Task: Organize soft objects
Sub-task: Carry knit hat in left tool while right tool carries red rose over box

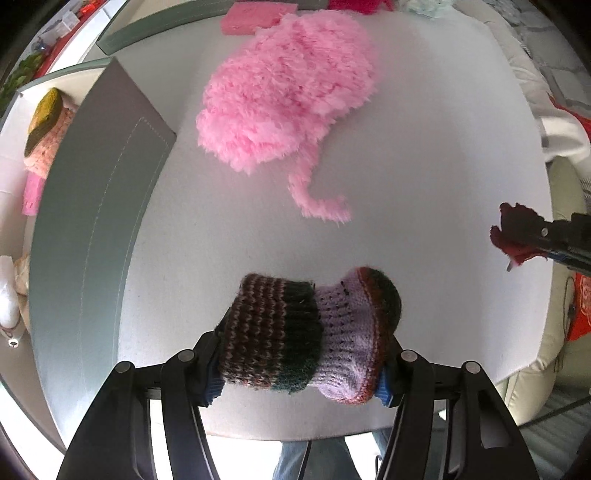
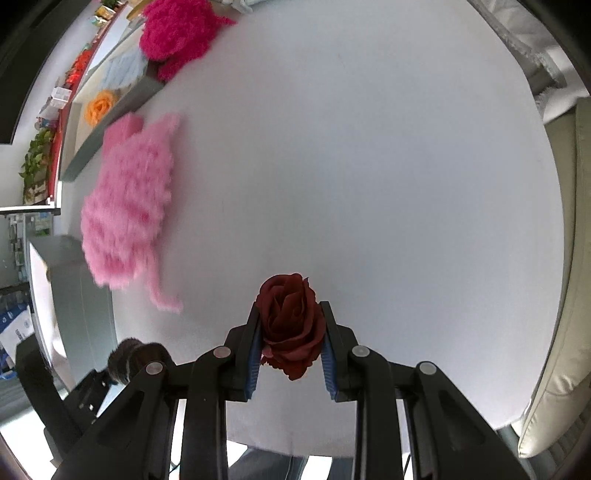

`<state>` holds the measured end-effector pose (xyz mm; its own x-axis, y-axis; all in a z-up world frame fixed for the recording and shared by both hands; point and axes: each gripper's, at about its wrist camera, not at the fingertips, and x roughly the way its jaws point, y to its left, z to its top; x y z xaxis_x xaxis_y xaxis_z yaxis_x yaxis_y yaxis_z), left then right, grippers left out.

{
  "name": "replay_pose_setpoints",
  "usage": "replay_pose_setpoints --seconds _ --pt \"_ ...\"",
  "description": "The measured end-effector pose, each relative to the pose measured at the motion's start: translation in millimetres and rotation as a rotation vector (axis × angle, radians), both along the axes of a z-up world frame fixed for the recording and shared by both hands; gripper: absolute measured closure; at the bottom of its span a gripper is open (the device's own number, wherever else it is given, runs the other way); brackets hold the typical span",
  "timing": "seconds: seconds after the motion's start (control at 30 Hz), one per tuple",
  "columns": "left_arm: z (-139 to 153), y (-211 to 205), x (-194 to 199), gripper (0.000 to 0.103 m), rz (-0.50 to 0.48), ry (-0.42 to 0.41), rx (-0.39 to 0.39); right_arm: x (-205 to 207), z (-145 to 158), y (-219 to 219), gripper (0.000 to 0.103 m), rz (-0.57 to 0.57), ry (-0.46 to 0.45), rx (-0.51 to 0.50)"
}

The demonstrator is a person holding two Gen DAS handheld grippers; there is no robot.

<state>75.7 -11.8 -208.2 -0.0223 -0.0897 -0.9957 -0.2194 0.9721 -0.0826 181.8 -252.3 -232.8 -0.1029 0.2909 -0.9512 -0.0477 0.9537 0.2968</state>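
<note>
My left gripper (image 1: 301,363) is clamped on a knitted piece (image 1: 314,332), part dark striped, part lilac with a rust and green edge, squeezed between the blue pads and held just above the near edge of the white table (image 1: 424,147). My right gripper (image 2: 291,347) is clenched on a dark red fabric rose (image 2: 290,325), bloom pointing forward, also over the near side of the table; from the left wrist view the same rose (image 1: 511,236) shows at the far right in the other tongs. A fluffy light pink yarn bundle (image 1: 288,92) lies mid-table with a loose tail curling toward me, well apart from both grippers. Grey box (image 1: 85,221) stands at the left edge of the table; inside it there's a pink knit item with an olive top (image 1: 48,129). A second grey tray (image 2: 107,122) sits at the far left, holding an orange flower (image 2: 99,107) and a pale blue fuzzy piece (image 2: 123,70); a hot pink fluffy yarn ball (image 2: 177,33) spills over its far end. A flat pink sponge (image 1: 255,16) lies just behind the light pink bundle, touching it.
</note>
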Motion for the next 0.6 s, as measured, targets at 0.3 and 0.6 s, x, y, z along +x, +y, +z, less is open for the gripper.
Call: replay_pose_setpoints --seconds 0.3,0.6 --pt "6.2 2.8 -0.8 0.041 -0.032 -0.047 0.011 -36.3 19.4 13.5 0.073 0.039 0.000 -0.007" --pt "38.1 23.7 7.8 0.041 -0.007 -0.123 0.021 -45.0 35.7 59.9 0.072 0.108 -0.034 -0.020"
